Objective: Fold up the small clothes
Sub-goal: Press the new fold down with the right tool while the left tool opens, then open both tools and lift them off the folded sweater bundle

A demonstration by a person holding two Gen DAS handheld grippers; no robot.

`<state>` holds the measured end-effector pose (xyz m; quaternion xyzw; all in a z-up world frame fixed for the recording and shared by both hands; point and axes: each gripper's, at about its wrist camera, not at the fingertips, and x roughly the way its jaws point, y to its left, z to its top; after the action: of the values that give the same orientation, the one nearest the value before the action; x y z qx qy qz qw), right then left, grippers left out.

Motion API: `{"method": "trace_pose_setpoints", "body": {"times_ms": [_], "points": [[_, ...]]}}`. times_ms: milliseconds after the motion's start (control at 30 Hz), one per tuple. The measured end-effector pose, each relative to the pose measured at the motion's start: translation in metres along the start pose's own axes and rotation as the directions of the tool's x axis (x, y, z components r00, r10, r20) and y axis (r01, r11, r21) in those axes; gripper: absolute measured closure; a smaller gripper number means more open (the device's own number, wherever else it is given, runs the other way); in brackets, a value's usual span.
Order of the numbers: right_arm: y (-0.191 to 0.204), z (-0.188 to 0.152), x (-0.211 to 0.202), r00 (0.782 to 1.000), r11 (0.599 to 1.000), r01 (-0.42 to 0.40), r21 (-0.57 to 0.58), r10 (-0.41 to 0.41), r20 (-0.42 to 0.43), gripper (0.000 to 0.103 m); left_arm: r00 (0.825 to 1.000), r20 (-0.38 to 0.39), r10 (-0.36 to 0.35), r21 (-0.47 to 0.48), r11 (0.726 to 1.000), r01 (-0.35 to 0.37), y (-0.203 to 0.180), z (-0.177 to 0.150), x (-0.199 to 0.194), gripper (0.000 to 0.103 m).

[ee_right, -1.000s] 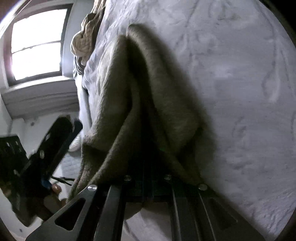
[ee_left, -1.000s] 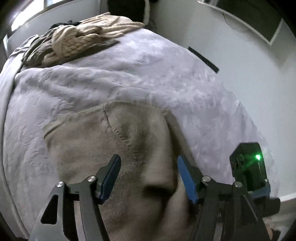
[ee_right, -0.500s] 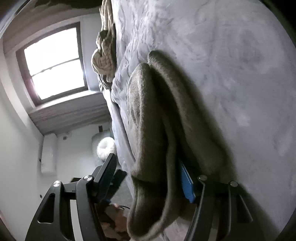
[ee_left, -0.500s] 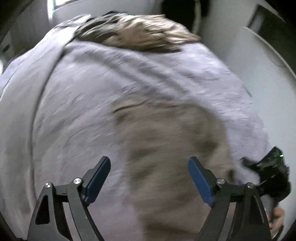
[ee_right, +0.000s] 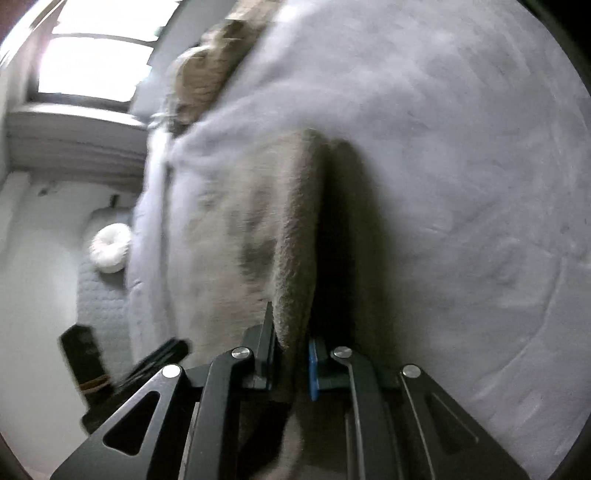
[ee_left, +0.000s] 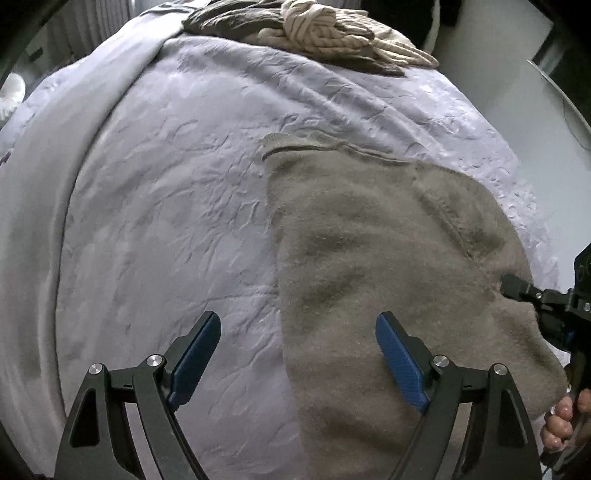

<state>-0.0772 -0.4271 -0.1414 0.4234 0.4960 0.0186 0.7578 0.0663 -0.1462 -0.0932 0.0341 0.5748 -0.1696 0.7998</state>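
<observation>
A taupe fleece garment lies spread on the lavender bedspread. My left gripper hangs open above the garment's near left edge, with one blue pad over the bedspread and the other over the fleece, touching neither. In the right wrist view the right gripper is closing its jaws on a raised fold of the garment, and the pads pinch the fleece. The right gripper's tip also shows at the garment's right side.
A pile of knitted and dark clothes sits at the far end of the bed. A white wall runs along the bed's right side. A person's fingers hold the right tool. A white round cushion lies on the floor.
The left gripper opened wider and shifted left, from over the garment's middle to its left edge. The right gripper let go of the bunched fleece, opened, then closed on a fold.
</observation>
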Motion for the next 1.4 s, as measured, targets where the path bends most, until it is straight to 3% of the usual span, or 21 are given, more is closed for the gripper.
{"method": "trace_pose_setpoints", "body": {"times_ms": [100, 167, 200, 267, 333, 433, 467, 500, 533, 567, 667, 767, 933, 1033, 1167, 1200, 1233, 1267, 1300, 1367, 1400], "points": [[-0.019, -0.006, -0.002, 1.000, 0.996, -0.031, 0.087, 0.031, 0.005, 0.087, 0.999, -0.037, 0.022, 0.018, 1.000, -0.021, -0.002, -0.004, 0.015, 0.016], [-0.015, -0.003, -0.007, 1.000, 0.996, -0.016, 0.093, 0.015, 0.016, 0.080, 0.998, -0.059, 0.031, 0.014, 0.999, -0.030, 0.002, -0.010, 0.021, 0.016], [-0.011, -0.006, -0.015, 1.000, 0.997, -0.008, 0.080, 0.007, 0.019, 0.079, 0.997, -0.071, 0.028, -0.002, 1.000, -0.028, 0.006, -0.013, 0.023, 0.016], [-0.002, -0.013, -0.032, 0.999, 0.999, -0.024, 0.048, 0.022, 0.036, 0.066, 0.997, -0.073, 0.012, -0.026, 1.000, -0.014, 0.012, -0.014, 0.019, 0.016], [0.010, -0.023, -0.053, 0.996, 0.997, -0.073, -0.001, 0.073, 0.058, 0.044, 0.997, -0.077, 0.024, -0.030, 0.999, -0.027, 0.018, -0.017, 0.014, 0.016], [0.031, -0.036, -0.062, 0.994, 0.990, -0.110, -0.094, 0.112, 0.016, 0.043, 0.997, -0.076, 0.034, -0.017, 0.999, -0.036, 0.026, -0.019, 0.006, 0.016], [0.035, -0.040, -0.059, 0.996, 0.989, -0.091, -0.117, 0.090, -0.014, 0.044, 0.996, -0.079, 0.031, -0.015, 0.999, -0.032, 0.028, -0.020, 0.004, 0.016], [0.040, -0.042, -0.048, 0.998, 0.988, -0.029, -0.152, 0.021, -0.060, 0.059, 0.996, -0.083, 0.023, -0.015, 1.000, -0.025, 0.029, -0.021, 0.003, 0.016], [0.039, -0.045, -0.041, 0.996, 0.985, 0.018, -0.169, -0.033, -0.084, 0.097, 0.996, -0.087, 0.018, -0.016, 1.000, -0.020, 0.029, -0.018, 0.004, 0.016], [0.038, -0.047, -0.035, 0.992, 0.984, 0.050, -0.171, -0.069, -0.108, 0.096, 0.996, -0.092, 0.010, -0.017, 1.000, -0.012, 0.030, -0.019, 0.005, 0.016], [0.039, -0.058, -0.043, 0.994, 0.985, 0.042, -0.166, -0.059, -0.095, 0.096, 0.995, -0.101, -0.003, 0.001, 1.000, 0.003, 0.023, -0.021, 0.006, 0.016], [0.025, -0.066, -0.048, 0.988, 0.983, 0.117, -0.142, -0.130, -0.084, 0.096, 0.994, -0.106, -0.040, 0.045, 0.998, 0.045, 0.015, -0.026, 0.002, 0.016], [-0.024, -0.076, -0.030, 0.957, 0.967, 0.249, -0.048, -0.253, -0.143, 0.103, 0.984, -0.173, -0.048, 0.099, 0.993, 0.066, 0.011, -0.044, 0.026, 0.016], [-0.027, -0.082, -0.047, 0.971, 0.976, 0.214, 0.030, -0.209, -0.116, 0.102, 0.977, -0.207, -0.043, 0.083, 0.995, 0.061, 0.016, -0.057, 0.040, 0.015], [-0.004, -0.075, -0.082, 0.992, 0.992, 0.126, 0.025, -0.126, 0.007, 0.097, 0.981, -0.193, -0.016, 0.111, 0.993, 0.038, 0.016, -0.063, 0.033, 0.010], [0.007, -0.069, -0.081, 0.994, 0.994, 0.105, 0.000, -0.105, 0.023, 0.083, 0.981, -0.193, -0.010, 0.123, 0.992, 0.034, 0.015, -0.064, 0.031, 0.010], [0.014, -0.066, -0.083, 0.996, 0.996, 0.089, -0.029, -0.088, 0.025, 0.048, 0.981, -0.194, -0.007, 0.130, 0.991, 0.033, 0.014, -0.066, 0.029, 0.010], [0.025, -0.061, -0.081, 0.997, 0.995, 0.073, -0.064, -0.072, 0.018, 0.031, 0.981, -0.196, -0.006, 0.133, 0.991, 0.033, 0.013, -0.066, 0.028, 0.010], [0.034, -0.058, -0.077, 0.998, 0.993, 0.062, -0.101, -0.061, 0.014, 0.026, 0.980, -0.198, -0.005, 0.132, 0.991, 0.032, 0.012, -0.065, 0.028, 0.010], [0.050, -0.056, -0.065, 0.998, 0.983, 0.052, -0.174, -0.057, -0.022, 0.044, 0.980, -0.197, -0.007, 0.126, 0.992, 0.032, 0.010, -0.062, 0.026, 0.010], [0.054, -0.055, -0.056, 0.995, 0.978, 0.070, -0.196, -0.082, -0.053, 0.069, 0.981, -0.194, -0.007, 0.123, 0.992, 0.031, 0.010, -0.061, 0.024, 0.010]]}}
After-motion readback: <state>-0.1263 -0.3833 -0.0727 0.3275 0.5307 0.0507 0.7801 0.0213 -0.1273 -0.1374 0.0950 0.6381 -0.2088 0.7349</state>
